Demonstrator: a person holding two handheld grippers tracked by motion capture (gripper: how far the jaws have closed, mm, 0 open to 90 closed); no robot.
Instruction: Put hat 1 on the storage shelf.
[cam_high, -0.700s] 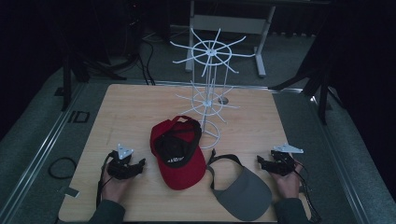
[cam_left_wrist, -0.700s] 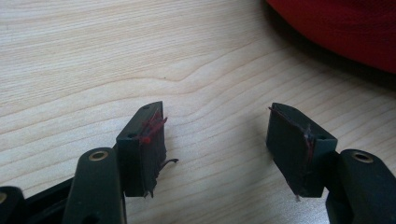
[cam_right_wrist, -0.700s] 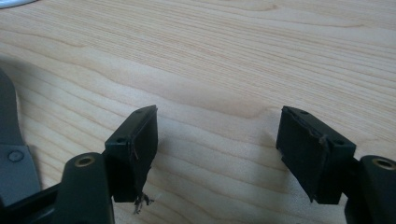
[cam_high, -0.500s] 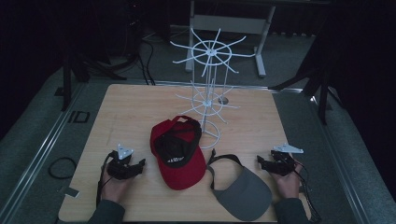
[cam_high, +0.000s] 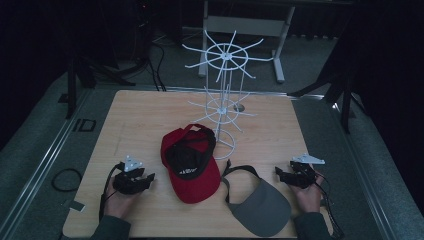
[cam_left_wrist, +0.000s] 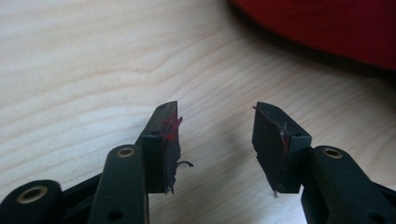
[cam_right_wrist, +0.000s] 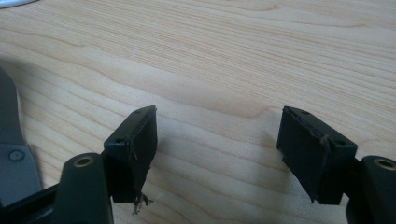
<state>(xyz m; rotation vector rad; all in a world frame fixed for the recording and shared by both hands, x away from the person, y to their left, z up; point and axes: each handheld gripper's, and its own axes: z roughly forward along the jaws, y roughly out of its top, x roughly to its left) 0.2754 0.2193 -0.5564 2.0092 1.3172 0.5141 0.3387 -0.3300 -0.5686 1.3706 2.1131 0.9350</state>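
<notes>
Red cap (cam_high: 191, 165) upside down mid-table, brim toward person, long axis front-to-back; grey visor (cam_high: 260, 206) just right. Left gripper (cam_high: 145, 179) and right gripper (cam_high: 280, 174) spread, empty. Left gripper view catches red smears on pads (cam_left_wrist: 170, 128)

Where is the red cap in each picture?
High view: the red cap lies upside down at the table's middle, in front of the white wire rack.
Left gripper view: its red edge fills the top right corner.
Right gripper view: not in it.
Shared landmark: the light wooden table.
</notes>
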